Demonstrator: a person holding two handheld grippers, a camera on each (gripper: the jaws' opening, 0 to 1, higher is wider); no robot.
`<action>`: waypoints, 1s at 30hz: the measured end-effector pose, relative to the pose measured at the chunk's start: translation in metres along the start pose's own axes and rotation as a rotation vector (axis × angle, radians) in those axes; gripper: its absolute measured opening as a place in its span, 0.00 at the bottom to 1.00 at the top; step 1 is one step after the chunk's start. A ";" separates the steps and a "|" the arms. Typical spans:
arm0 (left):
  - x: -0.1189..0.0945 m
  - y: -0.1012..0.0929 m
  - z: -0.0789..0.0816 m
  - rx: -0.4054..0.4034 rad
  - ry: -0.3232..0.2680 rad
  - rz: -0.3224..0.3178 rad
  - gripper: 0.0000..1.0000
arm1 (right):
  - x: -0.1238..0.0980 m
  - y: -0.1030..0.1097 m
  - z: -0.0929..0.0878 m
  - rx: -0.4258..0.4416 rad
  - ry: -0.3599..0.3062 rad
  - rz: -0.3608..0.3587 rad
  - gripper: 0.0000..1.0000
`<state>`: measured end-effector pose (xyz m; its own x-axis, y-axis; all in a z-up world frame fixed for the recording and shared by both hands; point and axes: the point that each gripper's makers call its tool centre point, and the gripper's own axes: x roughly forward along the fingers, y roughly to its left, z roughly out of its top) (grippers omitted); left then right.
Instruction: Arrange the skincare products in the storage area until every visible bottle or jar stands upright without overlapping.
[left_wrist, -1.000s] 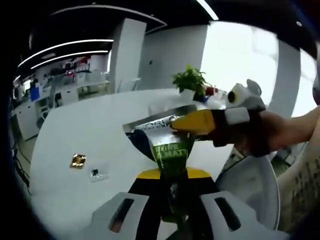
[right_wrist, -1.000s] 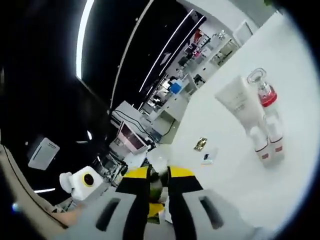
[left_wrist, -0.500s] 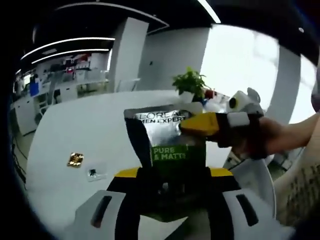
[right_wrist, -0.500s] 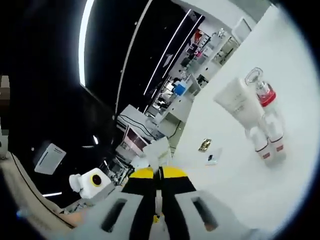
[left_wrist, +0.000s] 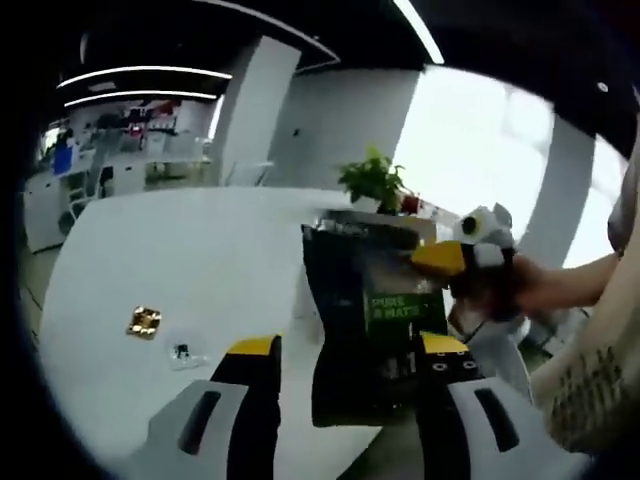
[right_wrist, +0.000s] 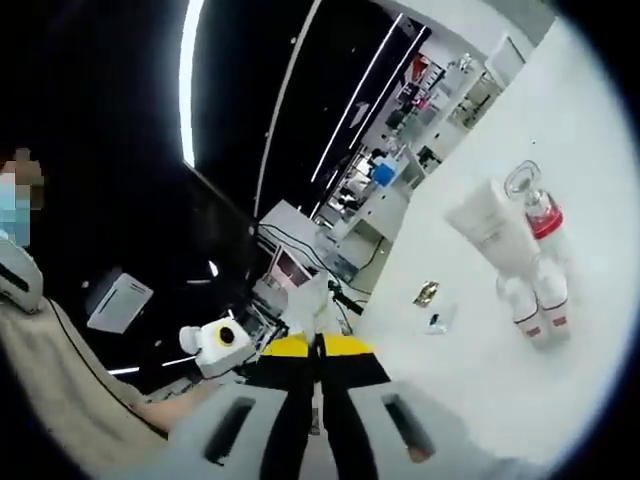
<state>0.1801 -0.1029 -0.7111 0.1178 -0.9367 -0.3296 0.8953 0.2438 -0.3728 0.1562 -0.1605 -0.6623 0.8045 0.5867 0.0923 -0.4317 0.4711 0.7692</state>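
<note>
Progress so-so: white tube (right_wrist: 487, 226) and red-capped bottles (right_wrist: 541, 262) stand on the worktop (left_wrist: 180, 260); right gripper (left_wrist: 440, 262) pinches the L'Oreal tube (left_wrist: 365, 320), left gripper (left_wrist: 345, 350) spread.

In the left gripper view, the tube (left_wrist: 370, 330) is hanging between the wide-apart jaws of the left gripper (left_wrist: 345, 375), nearer its right jaw, above the near edge of the table (left_wrist: 190, 250). The right gripper (left_wrist: 440, 260) is reaching in from the right, touching the tube's upper right edge. A wrapper (left_wrist: 143, 321) and a sachet (left_wrist: 183, 352) are lying side by side on the table to the left, the wrapper farther left. A plant (left_wrist: 372, 180) is standing at the table's far edge, behind the tube.

In the right gripper view, three bottles (right_wrist: 528, 260) are standing clustered on the table, well right of the wrapper and sachet.
</note>
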 end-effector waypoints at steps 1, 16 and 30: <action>0.000 -0.001 0.000 -0.027 0.004 -0.016 0.52 | 0.000 0.006 0.002 -0.004 -0.003 0.026 0.01; -0.006 -0.059 0.007 -0.207 -0.027 -0.364 0.18 | -0.006 0.030 0.014 0.016 0.000 0.117 0.01; -0.016 -0.077 0.022 -0.451 -0.113 -0.453 0.00 | 0.002 0.019 0.028 -0.016 -0.043 0.075 0.06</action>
<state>0.1183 -0.1119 -0.6576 -0.1623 -0.9863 0.0303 0.6014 -0.1232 -0.7894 0.1607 -0.1691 -0.6293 0.7865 0.5918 0.1766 -0.4977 0.4380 0.7487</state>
